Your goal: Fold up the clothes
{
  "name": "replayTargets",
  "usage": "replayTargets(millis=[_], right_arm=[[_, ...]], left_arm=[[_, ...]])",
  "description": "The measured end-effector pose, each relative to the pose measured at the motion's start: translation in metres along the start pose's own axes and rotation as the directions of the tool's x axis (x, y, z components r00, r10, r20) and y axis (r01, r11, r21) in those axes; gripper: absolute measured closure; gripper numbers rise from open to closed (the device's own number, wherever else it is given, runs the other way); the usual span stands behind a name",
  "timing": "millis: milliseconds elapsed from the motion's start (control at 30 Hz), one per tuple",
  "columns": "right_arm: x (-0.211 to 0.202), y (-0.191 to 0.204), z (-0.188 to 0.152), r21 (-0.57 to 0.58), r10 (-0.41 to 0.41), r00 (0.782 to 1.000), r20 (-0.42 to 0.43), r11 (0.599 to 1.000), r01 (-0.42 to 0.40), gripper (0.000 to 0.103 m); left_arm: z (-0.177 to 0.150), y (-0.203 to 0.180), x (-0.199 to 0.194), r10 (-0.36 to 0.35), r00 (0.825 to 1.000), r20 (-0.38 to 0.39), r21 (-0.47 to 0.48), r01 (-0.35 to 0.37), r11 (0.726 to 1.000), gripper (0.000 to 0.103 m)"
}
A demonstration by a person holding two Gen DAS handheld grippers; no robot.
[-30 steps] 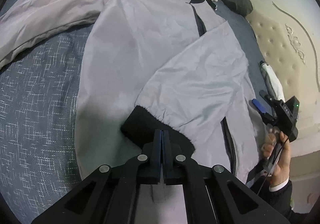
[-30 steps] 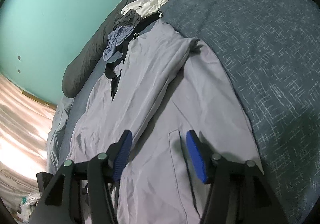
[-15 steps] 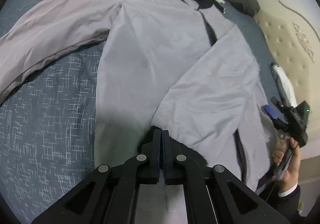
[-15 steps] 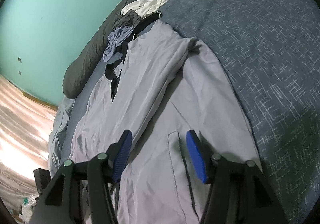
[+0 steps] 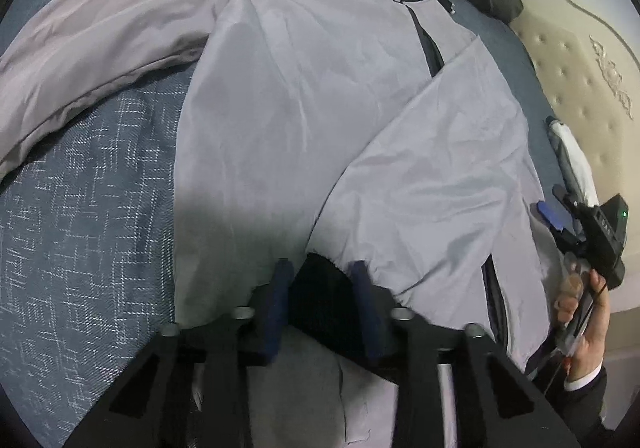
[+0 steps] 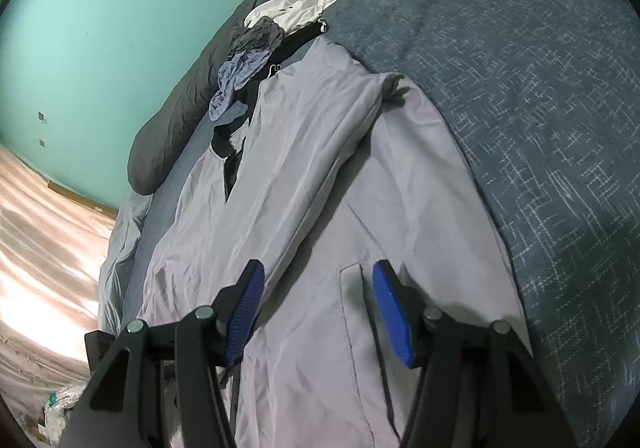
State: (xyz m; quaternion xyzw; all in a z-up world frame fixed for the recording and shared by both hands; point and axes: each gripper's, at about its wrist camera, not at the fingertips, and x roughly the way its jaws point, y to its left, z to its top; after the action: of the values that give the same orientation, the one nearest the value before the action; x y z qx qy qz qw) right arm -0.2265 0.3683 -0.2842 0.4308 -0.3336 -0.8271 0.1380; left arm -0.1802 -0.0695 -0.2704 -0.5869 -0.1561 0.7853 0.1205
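A light grey jacket [image 5: 312, 96] lies front-up on the bed. Its right-hand sleeve [image 5: 432, 176] is folded across the chest, and the other sleeve [image 5: 100, 48] stretches out to the left. The folded sleeve's black cuff [image 5: 320, 300] rests on the jacket's lower front. My left gripper [image 5: 322, 276] straddles the cuff; its jaws are opening and the pads stand off it. My right gripper [image 6: 318, 284] hovers open over the jacket [image 6: 320, 176] near a pocket seam, holding nothing. A hand holds it at the edge of the left wrist view [image 5: 560, 216].
The bed has a blue patterned cover [image 5: 80, 228]. Loose clothes [image 6: 256, 44] and a dark duvet roll [image 6: 180, 120] lie beyond the collar. A cream padded headboard [image 5: 580, 60] and a folded white item [image 5: 572, 156] are on the right. A teal wall [image 6: 100, 28] stands behind.
My left gripper, shut on the black cuff before, brought it down onto the jacket's lower front and its jaws have parted. The right gripper has not moved.
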Motion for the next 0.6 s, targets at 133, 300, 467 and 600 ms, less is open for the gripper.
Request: replayTargets(millis=[133, 300, 467, 600], right_arm=[[0.000, -0.001, 0.000, 0.001, -0.001, 1.000, -0.001, 1.000, 0.001, 0.046], [0.000, -0.003, -0.001, 0.010, -0.001, 1.000, -0.003, 1.000, 0.001, 0.046], [0.000, -0.003, 0.000, 0.017, 0.004, 1.000, -0.001, 1.000, -0.004, 0.045], [-0.001, -0.003, 0.001, 0.020, 0.013, 1.000, 0.002, 1.000, -0.013, 0.045]], left_arm=[[-0.002, 0.001, -0.005, 0.010, 1.000, 0.001, 0.010, -0.010, 1.000, 0.094], [-0.007, -0.012, -0.024, 0.012, 0.999, 0.041, 0.055, -0.014, 0.998, 0.096], [-0.012, -0.020, -0.053, -0.029, 0.997, 0.078, 0.064, 0.024, 0.998, 0.097], [-0.020, -0.024, -0.065, -0.024, 0.997, 0.078, 0.075, 0.018, 0.997, 0.097]])
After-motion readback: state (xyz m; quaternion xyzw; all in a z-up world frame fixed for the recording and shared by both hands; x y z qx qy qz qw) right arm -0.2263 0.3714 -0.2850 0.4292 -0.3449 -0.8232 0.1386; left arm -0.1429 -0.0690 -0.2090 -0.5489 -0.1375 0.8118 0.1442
